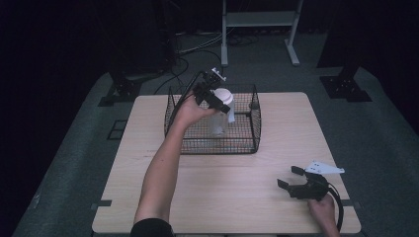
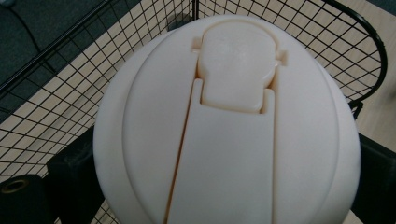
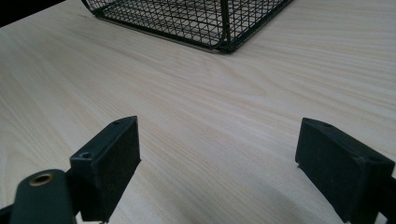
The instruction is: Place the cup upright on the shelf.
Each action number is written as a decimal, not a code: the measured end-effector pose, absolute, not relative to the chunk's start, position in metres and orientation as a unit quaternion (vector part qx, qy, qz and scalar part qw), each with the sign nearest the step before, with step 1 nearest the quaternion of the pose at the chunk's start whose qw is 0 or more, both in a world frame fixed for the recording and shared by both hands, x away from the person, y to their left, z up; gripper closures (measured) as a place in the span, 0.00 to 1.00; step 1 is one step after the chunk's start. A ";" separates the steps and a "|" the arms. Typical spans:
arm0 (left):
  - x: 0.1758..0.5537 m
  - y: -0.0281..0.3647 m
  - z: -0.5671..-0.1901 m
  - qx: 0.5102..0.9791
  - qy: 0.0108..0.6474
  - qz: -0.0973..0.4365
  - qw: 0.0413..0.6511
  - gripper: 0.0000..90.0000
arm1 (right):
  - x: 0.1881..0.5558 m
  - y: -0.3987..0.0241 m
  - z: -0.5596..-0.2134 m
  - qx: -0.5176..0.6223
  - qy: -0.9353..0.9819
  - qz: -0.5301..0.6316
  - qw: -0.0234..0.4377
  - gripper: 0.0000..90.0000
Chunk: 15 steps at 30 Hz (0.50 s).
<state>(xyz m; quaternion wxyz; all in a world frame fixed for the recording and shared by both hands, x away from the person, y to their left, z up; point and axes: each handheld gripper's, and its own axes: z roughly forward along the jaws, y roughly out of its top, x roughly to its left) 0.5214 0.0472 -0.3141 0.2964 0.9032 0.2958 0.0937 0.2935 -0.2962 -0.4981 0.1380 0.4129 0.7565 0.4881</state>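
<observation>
A white bottle (image 1: 220,116) with a cream flip-top lid (image 2: 233,121) stands upright inside the black wire basket (image 1: 217,148). My left gripper (image 1: 220,101) reaches in over the basket's left rim and is shut on the bottle's top, a black jaw pressed against each side of the lid. Whether the bottle's base touches the basket floor I cannot tell. My right gripper (image 1: 289,176) lies low over the table's front right part. In the right gripper view, that gripper (image 3: 217,149) is open with only bare wood between its jaws.
The light wooden table (image 1: 222,197) has bare wood in front of the basket and to both sides. A corner of the basket (image 3: 196,18) lies ahead of the right gripper. Dark floor, cables and a metal stand (image 1: 259,29) lie beyond the table.
</observation>
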 end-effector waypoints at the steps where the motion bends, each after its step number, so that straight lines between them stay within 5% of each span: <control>1: 0.522 0.047 -0.316 0.903 0.296 0.094 0.298 0.06 | 0.293 -0.296 -0.498 0.413 0.756 0.488 0.138 0.14; 15: 0.522 0.056 -0.336 0.893 0.311 0.101 0.309 0.06 | 0.293 -0.295 -0.498 0.411 0.760 0.484 0.139 0.14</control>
